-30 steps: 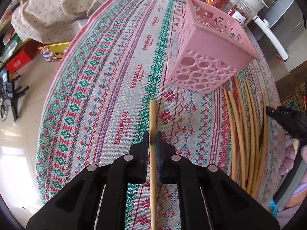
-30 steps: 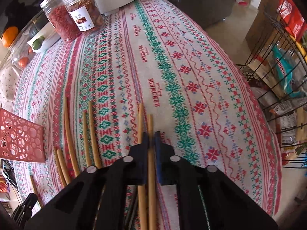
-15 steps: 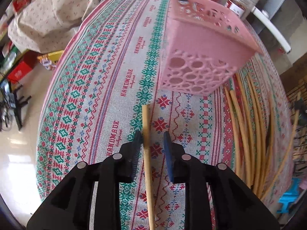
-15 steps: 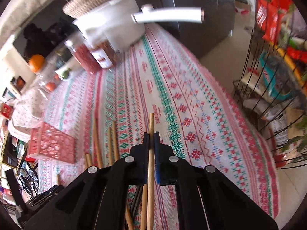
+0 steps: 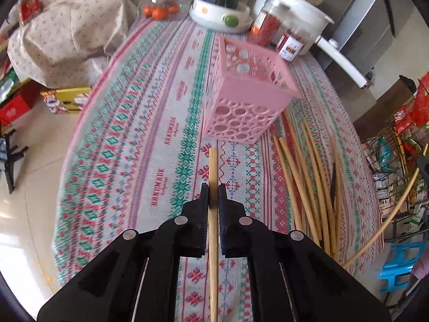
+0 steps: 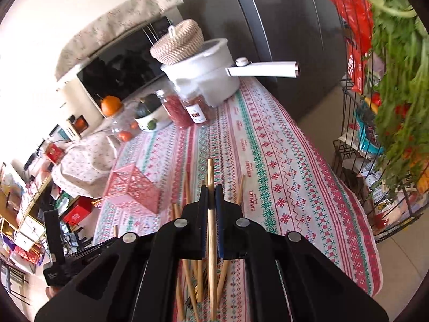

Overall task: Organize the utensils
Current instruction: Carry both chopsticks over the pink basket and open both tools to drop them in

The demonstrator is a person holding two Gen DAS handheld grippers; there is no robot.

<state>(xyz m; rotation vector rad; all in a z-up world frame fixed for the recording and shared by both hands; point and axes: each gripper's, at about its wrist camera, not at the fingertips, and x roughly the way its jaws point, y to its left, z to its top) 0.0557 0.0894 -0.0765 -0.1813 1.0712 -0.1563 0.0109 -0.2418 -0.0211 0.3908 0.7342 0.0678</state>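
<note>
My left gripper [image 5: 213, 187] is shut on a bamboo chopstick [image 5: 213, 166] that points toward the pink perforated basket [image 5: 249, 94] standing on the patterned tablecloth. Several loose chopsticks [image 5: 308, 177] lie to the basket's right. My right gripper [image 6: 211, 190] is shut on another chopstick [image 6: 211, 177] and holds it raised above the table. That chopstick also shows in the left wrist view [image 5: 388, 214] at the right edge. The basket [image 6: 131, 187] sits left of the right gripper, with loose chopsticks [image 6: 187, 187] beneath it.
At the far end stand a white pot [image 5: 292, 13] with a long handle, two jars [image 5: 268, 26], a bowl [image 5: 219, 16] and oranges [image 5: 161, 10]. A wire rack [image 6: 375, 147] stands off the table's right side. A covered bundle [image 5: 69, 35] lies far left.
My left gripper opened briefly, then shut again on its chopstick and backed away from the basket. My right gripper lifted its chopstick off the pile and tilted upward.
</note>
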